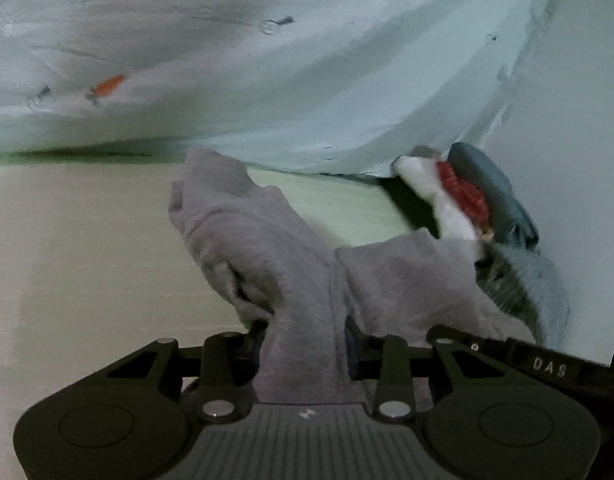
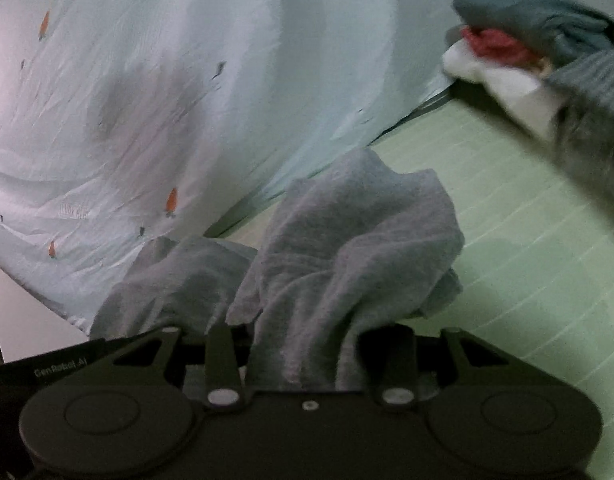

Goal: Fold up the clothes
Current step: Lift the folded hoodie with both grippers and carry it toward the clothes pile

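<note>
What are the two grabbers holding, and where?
Both hold the grey cloth: each grabber's jaws pinch a bunched-up bit of it. Which edge or corner, I cannot tell.

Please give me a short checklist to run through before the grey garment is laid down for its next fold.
1. Left gripper has grey garment between its fingers: ok.
2. Right gripper has the garment bunched between its fingers: ok.
3. Garment spread flat between the grippers: not ok, it hangs crumpled.
4. Green mat free for laying down: ok on the part in view.
5. Clothes pile clear of the garment: ok in the right wrist view.
6. Carrot-print sheet off the mat: cannot tell.
</note>
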Tool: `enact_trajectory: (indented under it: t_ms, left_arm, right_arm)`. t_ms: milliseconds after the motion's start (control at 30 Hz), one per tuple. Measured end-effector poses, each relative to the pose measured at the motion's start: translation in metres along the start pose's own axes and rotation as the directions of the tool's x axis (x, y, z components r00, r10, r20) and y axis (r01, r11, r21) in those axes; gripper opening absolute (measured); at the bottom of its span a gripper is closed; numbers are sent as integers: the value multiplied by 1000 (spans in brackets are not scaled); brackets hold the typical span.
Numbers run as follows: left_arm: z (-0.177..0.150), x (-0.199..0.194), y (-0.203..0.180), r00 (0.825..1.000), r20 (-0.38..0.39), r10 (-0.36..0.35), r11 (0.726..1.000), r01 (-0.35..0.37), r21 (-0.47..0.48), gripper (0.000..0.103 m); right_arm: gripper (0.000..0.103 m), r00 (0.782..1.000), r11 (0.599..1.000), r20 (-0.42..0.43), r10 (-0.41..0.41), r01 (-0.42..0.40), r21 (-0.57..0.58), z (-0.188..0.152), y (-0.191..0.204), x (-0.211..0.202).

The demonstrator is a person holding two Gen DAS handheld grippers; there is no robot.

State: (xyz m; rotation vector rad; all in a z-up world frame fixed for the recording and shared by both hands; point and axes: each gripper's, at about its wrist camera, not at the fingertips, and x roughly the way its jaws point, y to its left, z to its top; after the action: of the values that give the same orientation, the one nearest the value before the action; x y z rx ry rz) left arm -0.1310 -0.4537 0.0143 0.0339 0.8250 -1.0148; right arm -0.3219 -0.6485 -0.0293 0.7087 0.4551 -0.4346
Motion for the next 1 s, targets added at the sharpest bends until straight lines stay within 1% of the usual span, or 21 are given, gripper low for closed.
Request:
enact_trajectory:
  t_ms: [33,67,100,133,167,267,300,333,400,467,533,567,600,633,667,700,767,833,900,933,1000]
  left_arm:
    - [-2,7,-23,1000,13,-8,1000,8,-21,34]
    - [-3,14,-47,999,27,-33,999,34,-34,27]
    - [-1,20,-69,997,19,-70,996,71,-47,14]
    - [1,26,-92,994,11,-108,992,108,-62,14]
    - [3,33,-114,990,3,-144,987,143,-73,14]
    - [2,58,-185,985,-20,-173,985,173,21,14]
    - [-3,69,-202,988,-29,-155,986,156,58,14]
    - [-10,79,-213,992,-44,-116,989,120,90,15]
    - [-25,94,-220,996,-89,-23,991,34,133,19]
    - [-41,98,-206,992,-126,24,994,-10,112,19]
    - [-54,96,-178,987,-138,85,996,-80,42,24]
    - [-61,95,-165,983,-146,114,993,-114,6,33]
    - [-65,95,-150,981,-151,121,990,-131,-58,42]
    - [-69,94,-135,979,-156,128,981,-148,-122,47]
    - [-73,93,-120,978,-162,134,969,-164,-184,58]
    - [-75,91,-109,979,-155,132,958,-167,-235,73]
    - [-81,93,-94,983,-144,115,938,-155,-309,89]
    - [-86,104,-86,981,-172,85,936,-138,-323,92]
    - [-90,122,-86,967,-240,88,940,-160,-300,92]
    - [-90,128,-86,963,-256,83,944,-158,-289,92]
    - [-95,141,-89,957,-286,41,950,-126,-285,92]
  right_arm:
    - [37,1000,1000,-4,8,-8,-23,13,-17,-10]
    - [36,1000,999,-4,7,-7,-39,24,-32,-20]
    - [36,1000,999,-2,3,-3,-53,34,-45,-30]
    - [34,1000,998,0,-2,2,-67,45,-59,-41]
    - [29,1000,997,2,-6,6,-81,56,-72,-52]
    - [26,1000,992,-1,-31,30,-126,85,-111,-76]
    - [26,998,989,-20,-54,50,-140,88,-123,-74]
    - [26,995,985,-46,-85,77,-152,90,-134,-68]
    - [26,985,978,-95,-145,128,-166,86,-155,-59]
    - [27,986,984,-110,-124,108,-142,77,-169,-59]
    - [29,990,988,-90,-106,94,-123,70,-176,-62]
    - [31,990,986,-83,-113,101,-131,68,-176,-62]
    - [32,990,984,-76,-119,108,-139,66,-175,-61]
    - [36,989,982,-73,-127,115,-148,66,-177,-62]
    - [42,988,980,-72,-135,122,-158,67,-178,-63]
    - [45,987,977,-70,-142,129,-168,68,-180,-64]
    - [53,985,972,-74,-153,137,-189,68,-181,-66]
    - [60,982,967,-86,-167,145,-211,69,-179,-65]
    - [67,978,961,-98,-186,160,-225,68,-179,-62]
    - [71,976,959,-104,-193,166,-228,68,-179,-59]
    - [75,972,960,-121,-200,170,-223,66,-179,-56]
